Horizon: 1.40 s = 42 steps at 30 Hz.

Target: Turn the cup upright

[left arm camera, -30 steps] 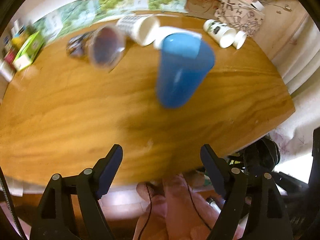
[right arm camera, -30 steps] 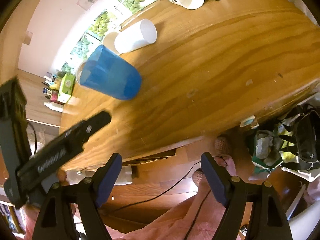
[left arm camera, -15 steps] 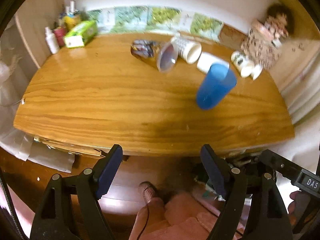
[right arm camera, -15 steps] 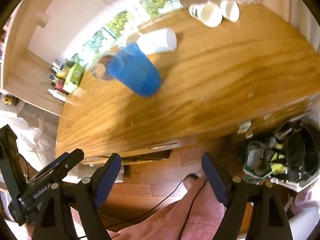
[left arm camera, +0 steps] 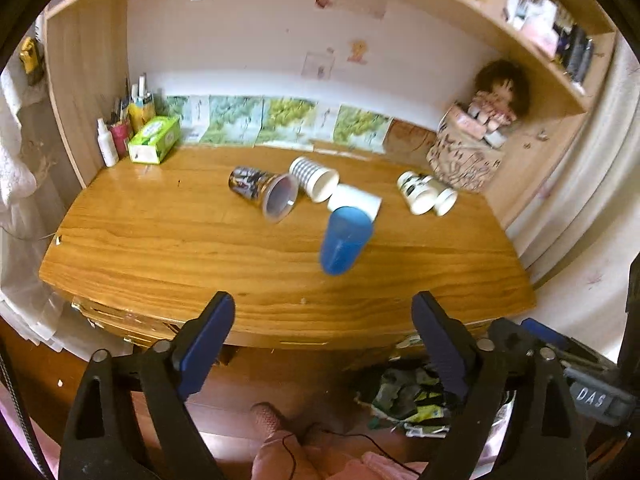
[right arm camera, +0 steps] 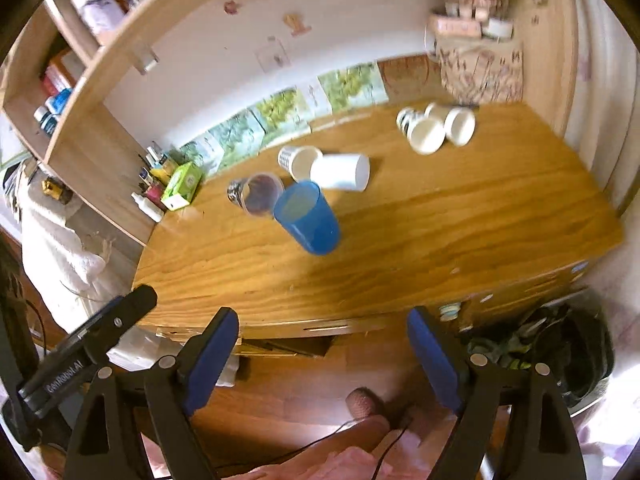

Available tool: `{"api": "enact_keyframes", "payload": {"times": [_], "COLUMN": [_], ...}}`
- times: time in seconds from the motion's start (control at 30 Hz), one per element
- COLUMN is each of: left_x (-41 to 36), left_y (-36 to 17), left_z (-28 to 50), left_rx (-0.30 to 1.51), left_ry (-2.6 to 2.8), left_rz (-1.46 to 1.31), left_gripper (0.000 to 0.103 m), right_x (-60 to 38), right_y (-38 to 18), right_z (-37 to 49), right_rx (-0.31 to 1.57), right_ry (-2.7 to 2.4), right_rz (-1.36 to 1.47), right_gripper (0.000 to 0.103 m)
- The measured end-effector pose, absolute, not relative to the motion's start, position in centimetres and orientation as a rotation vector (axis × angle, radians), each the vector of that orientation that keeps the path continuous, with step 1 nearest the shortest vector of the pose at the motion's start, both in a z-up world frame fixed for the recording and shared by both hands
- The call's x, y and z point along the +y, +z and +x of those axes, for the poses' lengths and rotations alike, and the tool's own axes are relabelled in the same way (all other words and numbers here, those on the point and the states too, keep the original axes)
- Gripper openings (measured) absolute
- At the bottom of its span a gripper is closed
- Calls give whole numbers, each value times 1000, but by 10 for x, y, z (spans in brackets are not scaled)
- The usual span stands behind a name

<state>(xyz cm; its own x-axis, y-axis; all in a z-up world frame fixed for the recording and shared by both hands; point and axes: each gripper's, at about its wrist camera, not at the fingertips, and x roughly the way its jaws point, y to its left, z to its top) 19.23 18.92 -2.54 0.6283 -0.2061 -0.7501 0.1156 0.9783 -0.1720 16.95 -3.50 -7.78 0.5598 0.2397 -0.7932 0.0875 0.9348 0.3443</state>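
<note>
Left wrist view first: we see our left gripper (left arm camera: 323, 314) with its blue-padded jaws spread wide and nothing between them, hanging off the near edge of the wooden desk (left arm camera: 160, 248). Straight ahead of the jaws, well apart from them, the blue cup (left arm camera: 345, 240) stands upright on the desk, mouth up. Just beyond it lies a plain white cup (left arm camera: 354, 202) on its side, with a striped white cup (left arm camera: 314, 178) and a clear printed cup (left arm camera: 264, 194) tipped over to the left. Further right, two small white mugs (left arm camera: 426, 198) lie together.

Over on the right wrist view, our right gripper (right arm camera: 323, 326) is also gaping wide and empty, short of the desk edge. The blue cup (right arm camera: 307, 217) sits ahead and slightly left of these jaws, its open mouth showing. Low at the left, the body of the left gripper (right arm camera: 86, 350) pokes into view.
</note>
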Motion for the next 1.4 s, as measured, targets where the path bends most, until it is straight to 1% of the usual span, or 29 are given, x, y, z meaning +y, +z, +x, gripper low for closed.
{"api": "enact_keyframes", "payload": {"times": [0.1, 0.17, 0.23, 0.3, 0.53, 0.73, 1.0, 1.4], "left_x": [182, 179, 177, 174, 172, 175, 170, 161], "left_y": [-16, -13, -11, -9, 3, 10, 11, 14], "left_z": [173, 164, 152, 139, 108, 92, 82, 85], "left_rx": [811, 779, 749, 714, 589, 499, 446, 421], "left_ry": [-163, -144, -126, -108, -27, 25, 59, 59], "left_rz": [-115, -108, -105, -98, -60, -57, -50, -37], "left_gripper": [94, 97, 97, 99, 102, 102, 102, 102], "right_x": [-39, -42, -45, -49, -53, -49, -48, -47], "right_y": [-65, -56, -49, -42, -23, -10, -9, -15], "right_z": [153, 138, 127, 114, 75, 59, 58, 67], "right_rx": [941, 900, 863, 819, 625, 526, 526, 555], "right_ry": [78, 67, 55, 44, 51, 83, 102, 153], "right_rz": [345, 327, 314, 306, 286, 261, 237, 223], "right_gripper": [87, 91, 97, 99, 102, 102, 102, 102]}}
